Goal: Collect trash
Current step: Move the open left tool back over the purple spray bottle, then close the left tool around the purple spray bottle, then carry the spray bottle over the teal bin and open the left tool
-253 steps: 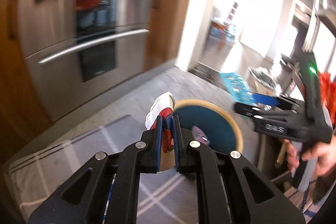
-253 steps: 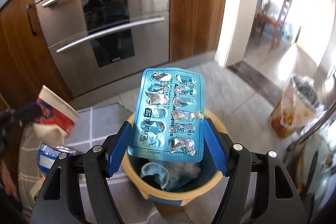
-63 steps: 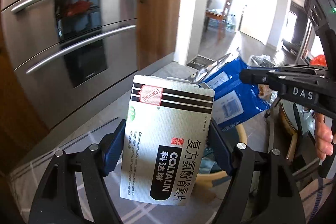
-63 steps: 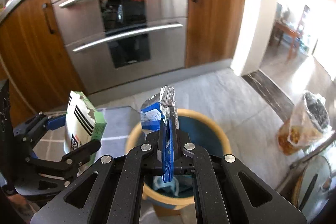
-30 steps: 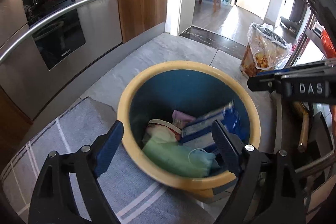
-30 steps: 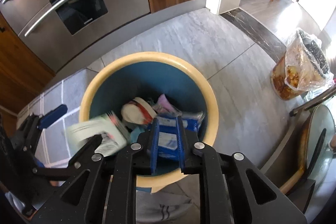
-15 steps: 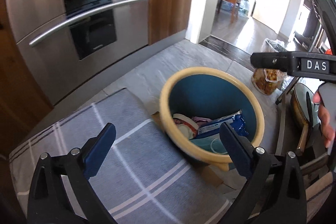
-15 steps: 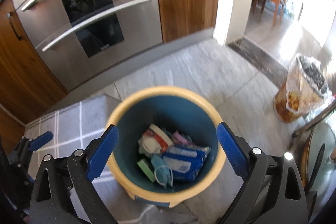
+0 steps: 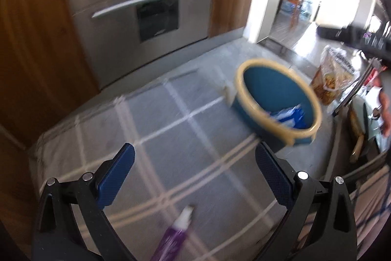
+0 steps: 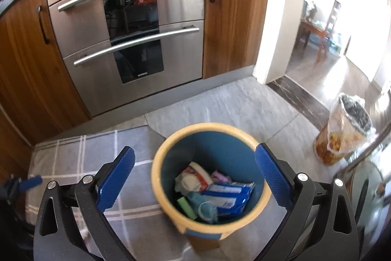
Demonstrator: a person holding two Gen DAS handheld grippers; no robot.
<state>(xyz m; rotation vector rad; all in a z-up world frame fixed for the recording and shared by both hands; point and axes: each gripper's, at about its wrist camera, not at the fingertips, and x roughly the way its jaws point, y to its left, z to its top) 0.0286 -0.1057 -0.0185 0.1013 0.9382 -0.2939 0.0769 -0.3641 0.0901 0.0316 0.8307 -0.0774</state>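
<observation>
A blue bin with a yellow rim (image 10: 161, 197) stands on the floor below my right gripper (image 10: 194, 177), which is open and empty above it. Inside lie a blue wrapper (image 10: 227, 195), a crumpled paper cup (image 10: 195, 177), a green box (image 10: 187, 207) and a face mask (image 10: 205, 209). In the left wrist view the bin (image 9: 244, 104) is at the right. My left gripper (image 9: 194, 177) is open and empty over a grey checked mat (image 9: 158, 138). A purple and white wrapper (image 9: 173, 236) lies on the mat just below it. A blue fingertip (image 10: 30, 182) of the left gripper shows at the right wrist view's left edge.
A steel double oven (image 10: 132, 23) and wooden cabinets (image 10: 232, 16) stand behind. A clear bag of food waste (image 10: 342, 131) sits on the tiled floor right of the bin. A doorway (image 10: 330, 40) opens to a dining room with a chair.
My left gripper has swung left and down, away from the bin, over the mat; the purple wrapper has come into view. My right gripper stays open above the bin.
</observation>
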